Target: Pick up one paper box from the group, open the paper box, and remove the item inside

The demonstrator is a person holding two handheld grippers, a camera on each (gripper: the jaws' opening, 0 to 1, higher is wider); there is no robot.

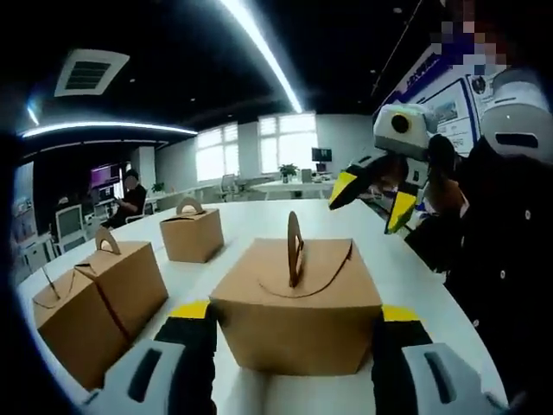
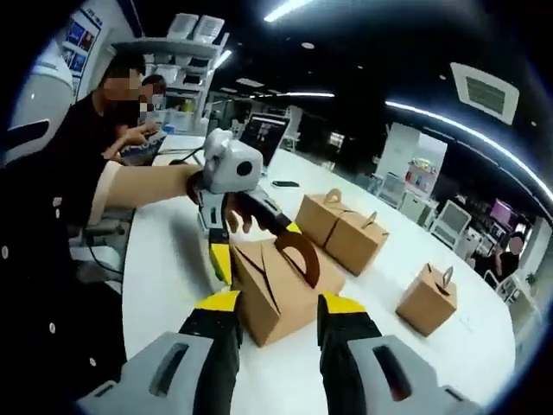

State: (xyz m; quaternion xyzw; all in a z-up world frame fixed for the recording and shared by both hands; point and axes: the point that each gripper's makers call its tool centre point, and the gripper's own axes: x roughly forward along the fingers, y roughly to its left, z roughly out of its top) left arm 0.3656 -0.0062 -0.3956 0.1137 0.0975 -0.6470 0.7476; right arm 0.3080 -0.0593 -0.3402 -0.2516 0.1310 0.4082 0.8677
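The left gripper (image 1: 294, 324) clamps the brown handled paper box (image 1: 298, 303); the right gripper (image 2: 275, 316), jaws parted, risks crushing its lid.

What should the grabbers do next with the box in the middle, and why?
Probably bring the right gripper in to the tab handle on top and pull it free. The nearest paper box sits between the left gripper's jaws on the white table, and its top flaps look closed.
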